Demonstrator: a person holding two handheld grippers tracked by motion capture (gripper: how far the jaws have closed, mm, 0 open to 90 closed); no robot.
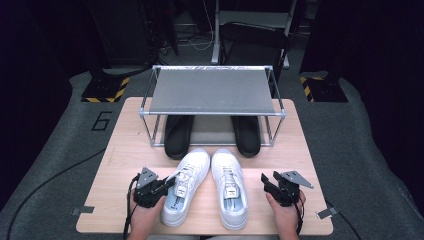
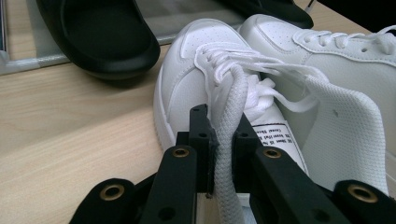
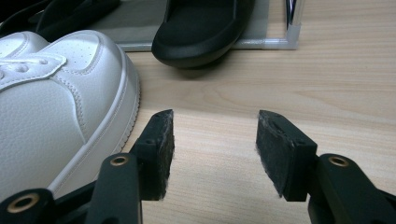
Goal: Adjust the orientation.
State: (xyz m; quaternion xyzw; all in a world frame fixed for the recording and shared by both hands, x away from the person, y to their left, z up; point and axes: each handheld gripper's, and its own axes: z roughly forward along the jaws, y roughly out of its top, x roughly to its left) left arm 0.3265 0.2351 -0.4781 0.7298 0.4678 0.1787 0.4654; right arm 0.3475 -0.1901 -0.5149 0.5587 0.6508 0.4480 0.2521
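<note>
Two white sneakers lie side by side on the wooden table, toes pointing away from me. My left gripper sits at the left sneaker's lacing and is shut on a thick white shoelace, which runs up between the jaws from the left sneaker. The tongue with its printed label is just behind the jaws. My right gripper rests to the right of the right sneaker. Its jaws stand open over bare wood, with the right sneaker's toe at their left.
A metal-framed rack with a grey shelf stands at the far side of the table. Two black shoes poke out from under it, just beyond the sneakers' toes. One black shoe lies close ahead of the left gripper.
</note>
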